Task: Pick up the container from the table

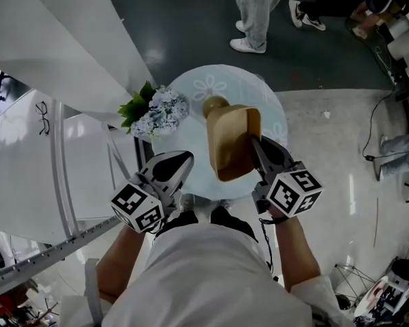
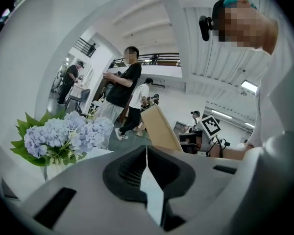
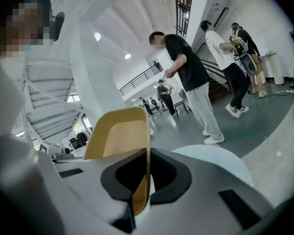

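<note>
A tan, open-topped container (image 1: pixel 232 142) hangs tilted over the round white table (image 1: pixel 269 111). My right gripper (image 1: pixel 257 146) is shut on its right wall. In the right gripper view the thin tan wall (image 3: pixel 118 136) runs between the closed jaws of my right gripper (image 3: pixel 148 175). A tan rounded piece (image 1: pixel 215 105) shows at the container's far end; whether it is joined I cannot tell. My left gripper (image 1: pixel 179 161) hovers at the table's near left edge, shut with nothing in it. From the left gripper (image 2: pixel 147 169) the container (image 2: pixel 161 129) shows to the right.
A vase of pale blue hydrangeas (image 1: pixel 157 111) stands on the table's left side, close to my left gripper. A white staircase structure (image 1: pixel 48 114) fills the left. People (image 1: pixel 255 12) stand beyond the table. Cables (image 1: pixel 378 125) lie on the floor at right.
</note>
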`<state>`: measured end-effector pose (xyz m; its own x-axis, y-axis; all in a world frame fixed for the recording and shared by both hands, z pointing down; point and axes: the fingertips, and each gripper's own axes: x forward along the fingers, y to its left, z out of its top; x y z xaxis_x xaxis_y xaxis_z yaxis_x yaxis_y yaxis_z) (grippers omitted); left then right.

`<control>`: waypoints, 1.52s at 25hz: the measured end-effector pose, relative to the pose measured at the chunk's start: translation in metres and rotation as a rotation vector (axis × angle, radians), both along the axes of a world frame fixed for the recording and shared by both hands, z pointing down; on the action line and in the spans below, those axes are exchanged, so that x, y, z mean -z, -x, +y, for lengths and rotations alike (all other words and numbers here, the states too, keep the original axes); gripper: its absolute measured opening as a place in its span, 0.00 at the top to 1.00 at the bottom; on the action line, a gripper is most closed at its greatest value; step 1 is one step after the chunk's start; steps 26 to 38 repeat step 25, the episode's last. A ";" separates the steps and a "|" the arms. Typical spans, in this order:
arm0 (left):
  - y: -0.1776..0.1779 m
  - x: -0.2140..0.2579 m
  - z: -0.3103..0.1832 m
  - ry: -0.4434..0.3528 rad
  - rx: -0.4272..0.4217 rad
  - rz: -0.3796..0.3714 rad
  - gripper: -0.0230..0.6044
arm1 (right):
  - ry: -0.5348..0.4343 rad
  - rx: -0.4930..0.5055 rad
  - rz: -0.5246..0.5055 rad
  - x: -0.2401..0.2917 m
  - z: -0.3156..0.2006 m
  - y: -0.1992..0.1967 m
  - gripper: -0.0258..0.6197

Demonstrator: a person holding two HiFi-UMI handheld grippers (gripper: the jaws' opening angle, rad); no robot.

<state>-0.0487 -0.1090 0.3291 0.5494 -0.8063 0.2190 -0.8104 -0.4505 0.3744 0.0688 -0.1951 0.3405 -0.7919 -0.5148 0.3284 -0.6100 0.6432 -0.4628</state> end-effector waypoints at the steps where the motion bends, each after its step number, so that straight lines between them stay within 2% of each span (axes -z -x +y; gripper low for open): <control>1: 0.000 0.000 0.000 0.002 -0.001 0.000 0.92 | -0.001 0.000 -0.001 0.000 0.000 0.000 0.92; 38: -0.009 -0.005 -0.013 0.017 -0.031 0.008 0.92 | 0.013 -0.011 0.014 -0.009 -0.007 -0.008 0.92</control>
